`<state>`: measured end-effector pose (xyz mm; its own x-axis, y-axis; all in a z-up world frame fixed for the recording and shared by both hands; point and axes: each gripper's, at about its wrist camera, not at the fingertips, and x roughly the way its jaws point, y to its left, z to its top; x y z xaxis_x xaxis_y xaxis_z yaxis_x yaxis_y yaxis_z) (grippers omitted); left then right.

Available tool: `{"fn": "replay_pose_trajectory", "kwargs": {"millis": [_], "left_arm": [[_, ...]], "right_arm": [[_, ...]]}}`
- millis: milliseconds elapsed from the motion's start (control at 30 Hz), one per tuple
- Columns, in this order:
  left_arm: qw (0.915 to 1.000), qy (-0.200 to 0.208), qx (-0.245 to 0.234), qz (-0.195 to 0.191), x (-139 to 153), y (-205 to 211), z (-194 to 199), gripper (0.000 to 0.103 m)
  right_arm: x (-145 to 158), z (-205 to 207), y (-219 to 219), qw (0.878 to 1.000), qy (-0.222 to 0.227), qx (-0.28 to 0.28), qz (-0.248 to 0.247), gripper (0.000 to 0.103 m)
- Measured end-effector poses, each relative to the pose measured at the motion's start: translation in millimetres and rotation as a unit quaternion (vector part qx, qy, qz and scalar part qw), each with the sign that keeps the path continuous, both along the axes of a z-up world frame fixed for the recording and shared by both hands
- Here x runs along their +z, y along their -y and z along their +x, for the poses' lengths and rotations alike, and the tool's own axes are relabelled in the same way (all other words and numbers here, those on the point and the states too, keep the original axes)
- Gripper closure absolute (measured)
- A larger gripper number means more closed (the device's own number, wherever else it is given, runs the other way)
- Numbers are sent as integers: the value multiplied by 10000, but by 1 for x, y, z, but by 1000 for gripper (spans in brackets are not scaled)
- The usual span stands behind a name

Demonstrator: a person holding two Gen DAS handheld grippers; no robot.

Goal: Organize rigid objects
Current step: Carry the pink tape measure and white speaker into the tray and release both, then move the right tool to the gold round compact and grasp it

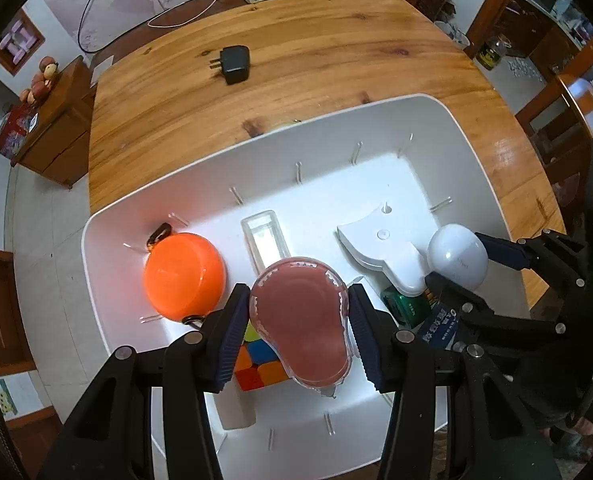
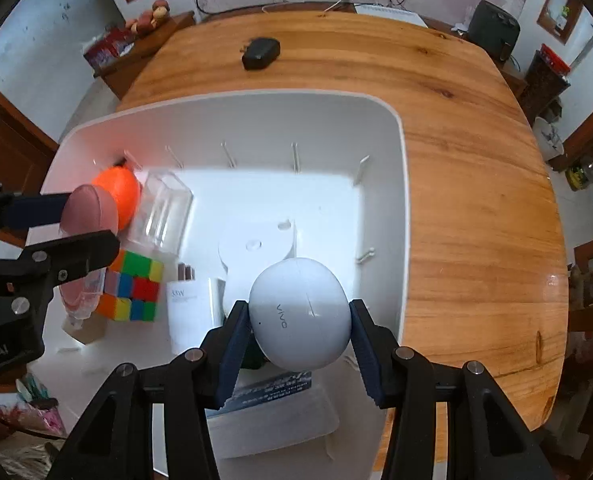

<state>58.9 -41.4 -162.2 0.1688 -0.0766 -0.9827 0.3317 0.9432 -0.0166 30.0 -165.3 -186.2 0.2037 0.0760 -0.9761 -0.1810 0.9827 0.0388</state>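
Bin: the white bin [image 1: 448,120] sits on the wooden counter [image 1: 296,40], and you hang both claws over it, pointing almost straight down, so whatever is let go lands inside.
Left claw: your left claw [image 1: 294,316] is clamped across the narrow sides of a pink clear-shelled case [image 1: 300,320], above the colour cube [image 1: 256,356] at 6 o'clock in the bin.
Right claw: your right claw [image 2: 300,316] pinches a white egg-shaped earbud case [image 2: 300,312] over the bin's 4 o'clock corner.
Already stowed: orange bowl [image 1: 182,276], clear box [image 1: 264,236], white flat gadget [image 1: 384,248].
Left out: black charger [image 1: 235,64] lies alone on the counter at 12 o'clock, well apart from the bin; I judge it comes next.
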Motion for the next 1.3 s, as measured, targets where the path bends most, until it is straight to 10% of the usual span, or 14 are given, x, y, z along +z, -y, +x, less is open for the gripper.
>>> {"fn": "replay_pose_trajectory", "kwargs": {"millis": [500,667,1300], "left_arm": [[9998,74,-50,197,-26,1,-2,48],[9995,212,-33,211,-22,-1,-3,19],[9973,675,100,255,12,-15,-3,17]], "right_arm": [[12,-15,-11,9993,191,292,94,38],[14,-16,-13,9991,236,322,107,38],[27,-15,-10,9989,335,181,272,38]]}}
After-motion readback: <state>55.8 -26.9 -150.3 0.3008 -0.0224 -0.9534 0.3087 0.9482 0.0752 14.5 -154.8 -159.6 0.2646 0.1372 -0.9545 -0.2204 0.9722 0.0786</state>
